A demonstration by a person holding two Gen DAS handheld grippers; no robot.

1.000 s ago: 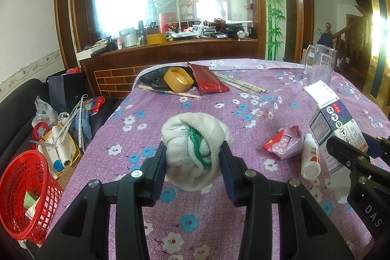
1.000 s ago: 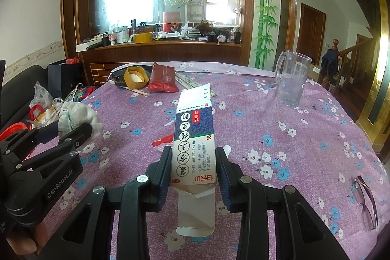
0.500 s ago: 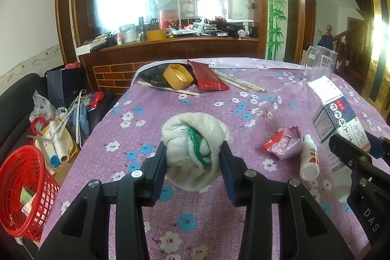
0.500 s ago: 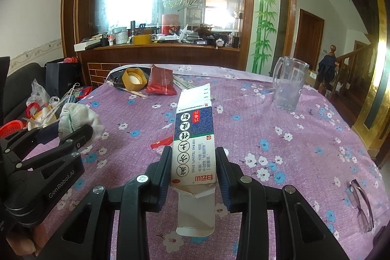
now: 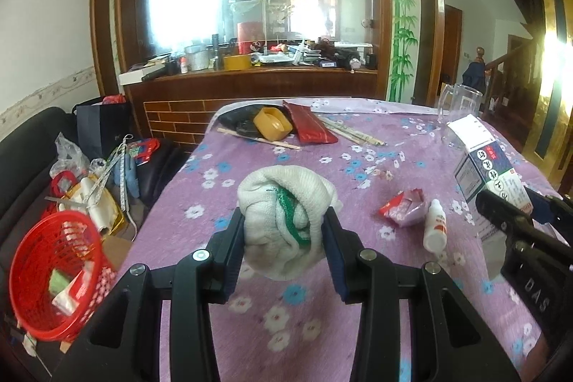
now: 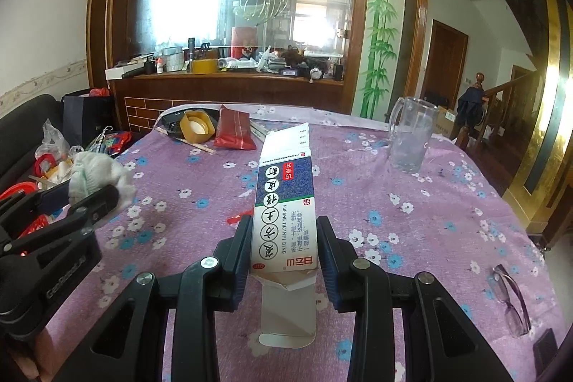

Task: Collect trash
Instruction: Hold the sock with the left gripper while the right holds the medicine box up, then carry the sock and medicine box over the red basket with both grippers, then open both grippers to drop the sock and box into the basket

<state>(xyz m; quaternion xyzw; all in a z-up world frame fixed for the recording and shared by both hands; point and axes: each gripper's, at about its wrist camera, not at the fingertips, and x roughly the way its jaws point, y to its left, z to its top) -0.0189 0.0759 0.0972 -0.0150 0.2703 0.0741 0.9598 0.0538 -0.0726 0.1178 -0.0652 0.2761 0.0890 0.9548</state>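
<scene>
My left gripper (image 5: 284, 231) is shut on a bunched white cloth with a green stripe (image 5: 286, 213), held above the purple flowered tablecloth (image 5: 250, 310). The same cloth (image 6: 98, 176) shows at the left of the right wrist view. My right gripper (image 6: 284, 242) is shut on a white and blue carton (image 6: 284, 203) with its bottom flap torn open; that carton (image 5: 490, 170) appears at the right of the left wrist view. A red basket (image 5: 53, 278) with some scraps inside sits low at the left, beside the table.
On the cloth lie a red wrapper (image 5: 404, 208), a small white bottle (image 5: 435, 228), a yellow tape roll (image 5: 272, 124), a red pouch (image 5: 311, 127) and chopsticks (image 5: 351, 133). A glass jug (image 6: 410, 138) stands far right; glasses (image 6: 510, 299) lie near the right edge.
Both grippers have lifted a little with their loads and the view has pulled back. The red basket sits lower and closer in the left wrist view.
</scene>
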